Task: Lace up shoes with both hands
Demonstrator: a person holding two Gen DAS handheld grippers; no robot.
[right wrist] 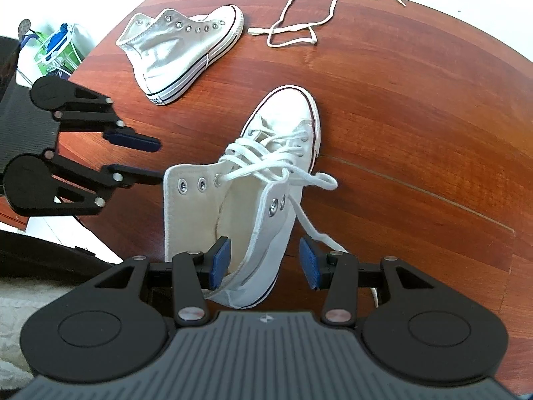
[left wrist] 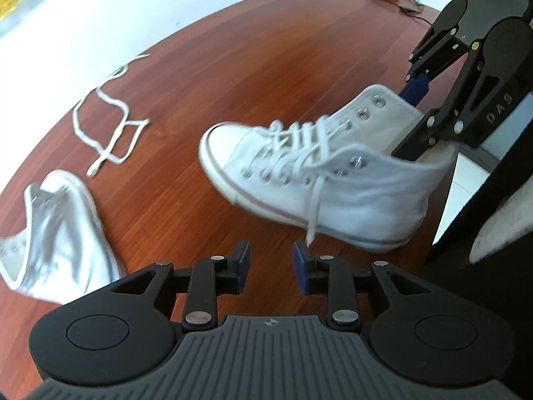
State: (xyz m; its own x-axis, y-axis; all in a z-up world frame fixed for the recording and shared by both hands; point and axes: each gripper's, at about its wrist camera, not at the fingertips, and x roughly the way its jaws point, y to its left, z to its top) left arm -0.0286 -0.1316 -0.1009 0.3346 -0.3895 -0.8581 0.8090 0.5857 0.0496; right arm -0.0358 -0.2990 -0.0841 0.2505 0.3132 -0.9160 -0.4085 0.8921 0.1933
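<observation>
My left gripper (left wrist: 270, 268) hangs released; my right gripper (right wrist: 265, 263) straddles the laced shoe's (left wrist: 319, 170) collar, unclenched. An unlaced shoe (right wrist: 186, 53) and loose lace (right wrist: 293, 30) lie beyond on the wooden table (right wrist: 416, 116).

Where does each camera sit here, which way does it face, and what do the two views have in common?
Left wrist: sits on the left tool, looking across the table at the side of the laced shoe; own fingers open, right tool at the shoe's collar.
Right wrist: sits on the right tool, looking along the laced shoe from heel to toe; one finger inside the collar, one outside, left tool at left.
Shared: laced shoe, unlaced shoe, loose lace, table.
</observation>
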